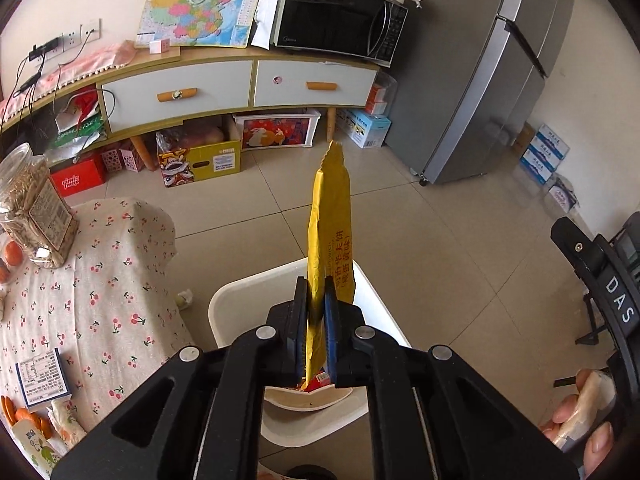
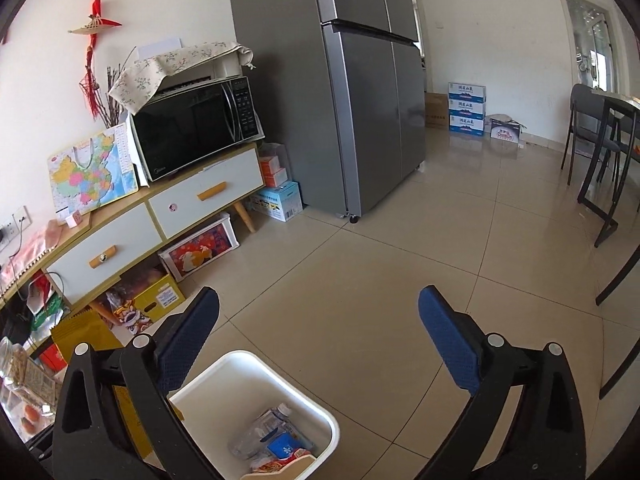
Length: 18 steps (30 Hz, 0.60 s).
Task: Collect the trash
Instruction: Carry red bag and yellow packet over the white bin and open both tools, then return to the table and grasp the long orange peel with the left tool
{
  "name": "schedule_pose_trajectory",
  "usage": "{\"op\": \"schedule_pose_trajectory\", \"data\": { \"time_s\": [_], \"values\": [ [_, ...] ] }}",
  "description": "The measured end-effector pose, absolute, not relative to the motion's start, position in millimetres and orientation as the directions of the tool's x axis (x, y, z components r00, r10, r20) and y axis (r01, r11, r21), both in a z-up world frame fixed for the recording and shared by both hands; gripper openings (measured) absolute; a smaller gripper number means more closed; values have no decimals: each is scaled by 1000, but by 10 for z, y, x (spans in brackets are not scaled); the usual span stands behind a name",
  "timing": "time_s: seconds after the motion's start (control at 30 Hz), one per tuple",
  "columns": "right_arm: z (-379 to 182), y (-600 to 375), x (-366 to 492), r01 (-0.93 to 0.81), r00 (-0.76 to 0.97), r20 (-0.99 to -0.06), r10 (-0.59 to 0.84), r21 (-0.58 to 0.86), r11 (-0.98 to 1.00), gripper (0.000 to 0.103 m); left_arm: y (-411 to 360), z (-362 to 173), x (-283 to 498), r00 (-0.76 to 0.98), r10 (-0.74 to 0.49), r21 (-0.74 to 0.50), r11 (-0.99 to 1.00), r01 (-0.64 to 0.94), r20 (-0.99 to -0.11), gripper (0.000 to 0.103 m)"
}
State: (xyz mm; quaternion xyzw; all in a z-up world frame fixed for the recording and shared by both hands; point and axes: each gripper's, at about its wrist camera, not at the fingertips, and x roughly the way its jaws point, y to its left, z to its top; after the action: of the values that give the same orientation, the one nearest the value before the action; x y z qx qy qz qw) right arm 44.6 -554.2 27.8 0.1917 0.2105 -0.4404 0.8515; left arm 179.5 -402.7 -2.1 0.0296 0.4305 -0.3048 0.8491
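Wrapper (image 1: 331,216) above bin (image 1: 224,300), right of table (image 1: 120,280).

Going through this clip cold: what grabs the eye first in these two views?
The yellow wrapper stands out first, clamped upright in the left gripper right above the white bin. In the right wrist view, the right gripper hangs wide open and empty over the same bin, where a crushed plastic bottle and other trash already lie. Behind looms the grey fridge.
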Motion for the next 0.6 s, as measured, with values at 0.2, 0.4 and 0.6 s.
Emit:
{"op": "schedule_pose_trajectory", "data": {
  "time_s": [0.2,0.4,0.6],
  "values": [
    [280,-5494,453,817,534,-537,-653,130,561,96,-3820,50,1746,488,-475,-189,830,525,-732,51],
    [359,-5094,572,749,602,-501,-622,82,658,96,-3381,240,1679,644,-342,-64,908,414,-684,74],
    [416,-4558,774,653,667,-467,-580,-6,757,96,-2780,391,1642,766,-196,2,968,249,-612,90]
  ]
}}
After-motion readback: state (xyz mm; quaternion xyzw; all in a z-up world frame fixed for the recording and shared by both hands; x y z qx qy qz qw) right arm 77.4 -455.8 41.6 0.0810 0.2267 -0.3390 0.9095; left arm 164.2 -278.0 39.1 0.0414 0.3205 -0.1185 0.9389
